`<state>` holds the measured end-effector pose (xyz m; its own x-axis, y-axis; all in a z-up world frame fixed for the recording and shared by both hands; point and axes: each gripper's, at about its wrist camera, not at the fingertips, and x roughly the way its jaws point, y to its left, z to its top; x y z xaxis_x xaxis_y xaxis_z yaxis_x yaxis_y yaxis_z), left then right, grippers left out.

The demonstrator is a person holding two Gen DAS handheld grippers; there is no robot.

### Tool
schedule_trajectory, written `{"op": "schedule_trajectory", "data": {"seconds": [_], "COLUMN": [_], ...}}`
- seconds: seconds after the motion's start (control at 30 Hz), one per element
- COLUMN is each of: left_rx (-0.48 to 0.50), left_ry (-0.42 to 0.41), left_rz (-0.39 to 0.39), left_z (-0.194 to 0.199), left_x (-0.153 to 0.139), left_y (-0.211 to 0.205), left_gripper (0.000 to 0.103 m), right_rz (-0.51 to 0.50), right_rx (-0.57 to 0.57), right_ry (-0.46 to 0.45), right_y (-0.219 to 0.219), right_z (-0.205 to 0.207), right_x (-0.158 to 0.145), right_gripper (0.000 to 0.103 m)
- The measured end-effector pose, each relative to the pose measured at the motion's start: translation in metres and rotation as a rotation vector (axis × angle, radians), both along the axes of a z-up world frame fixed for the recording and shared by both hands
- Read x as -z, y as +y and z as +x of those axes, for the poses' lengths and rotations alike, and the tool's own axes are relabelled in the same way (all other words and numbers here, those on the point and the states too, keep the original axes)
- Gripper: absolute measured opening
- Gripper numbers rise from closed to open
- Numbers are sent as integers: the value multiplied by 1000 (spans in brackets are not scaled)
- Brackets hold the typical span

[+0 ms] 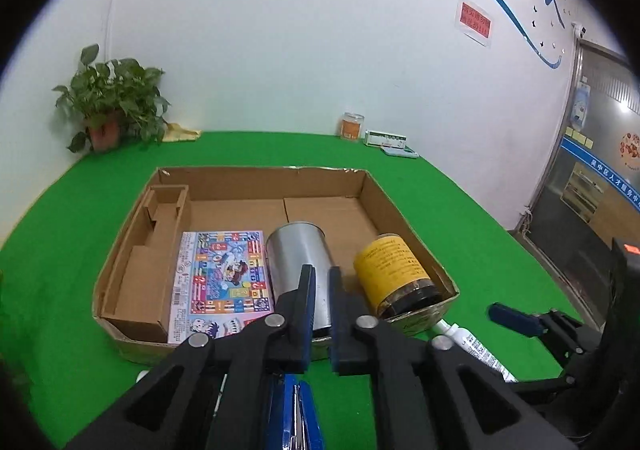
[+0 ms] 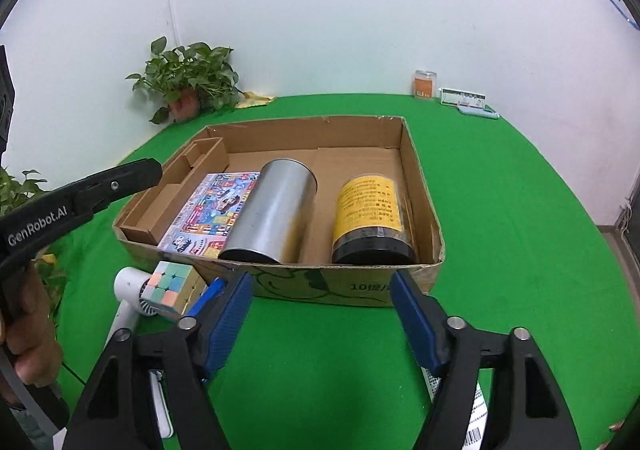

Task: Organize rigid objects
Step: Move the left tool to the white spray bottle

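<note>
We judge the Rubik's cube, just outside the cardboard box, light, stiff and slick; grasp opposite flat faces; left gripper clenched empty; right gripper released, empty.

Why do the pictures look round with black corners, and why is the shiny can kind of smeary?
Left wrist view: a fisheye lens bends the green table edge and leaves dark corners; the shiny silver metal can shows soft white glare. Right wrist view: same curving, and the can has a smeared, slightly blurry side, while the brown cardboard box stays fairly sharp.
</note>
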<state>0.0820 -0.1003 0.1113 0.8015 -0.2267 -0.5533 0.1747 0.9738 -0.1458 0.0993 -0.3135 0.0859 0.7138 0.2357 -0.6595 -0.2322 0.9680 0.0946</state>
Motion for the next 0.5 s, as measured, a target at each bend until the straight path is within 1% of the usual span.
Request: {"op": "schedule_trajectory", "data": {"seconds": [0.03, 0.07, 0.1, 0.13, 0.17, 0.27, 0.5], "left_rx": [-11, -35, -62, -85, -96, -85, -75], "left_ry": [2, -5, -33, -70, -88, -56, -42], "left_rz": [13, 10, -6, -27, -39, -48, -34], "left_z": [-1, -3, -6, -10, -13, -9, -11], "left_x": [-1, -3, -4, -7, -9, -9, -3], "left_y": [-2, -1, 2, 5, 6, 7, 3], "left_gripper": [51, 94, 102, 103, 103, 103, 103], "right_rz": [0, 1, 5, 5, 4, -9, -2], "right_rx": [5, 15, 24, 26, 25, 27, 9], "right_ry": [-8, -26, -45, -49, -49, -57, -55], "right_y": [-1, -4, -6, -7, -8, -10, -14], "right_z": [-2, -4, -7, -8, -9, -11, -11], "right_x": [-2, -4, -7, -9, -11, -13, -11], "right_gripper": [102, 102, 102, 102, 102, 102, 102]}}
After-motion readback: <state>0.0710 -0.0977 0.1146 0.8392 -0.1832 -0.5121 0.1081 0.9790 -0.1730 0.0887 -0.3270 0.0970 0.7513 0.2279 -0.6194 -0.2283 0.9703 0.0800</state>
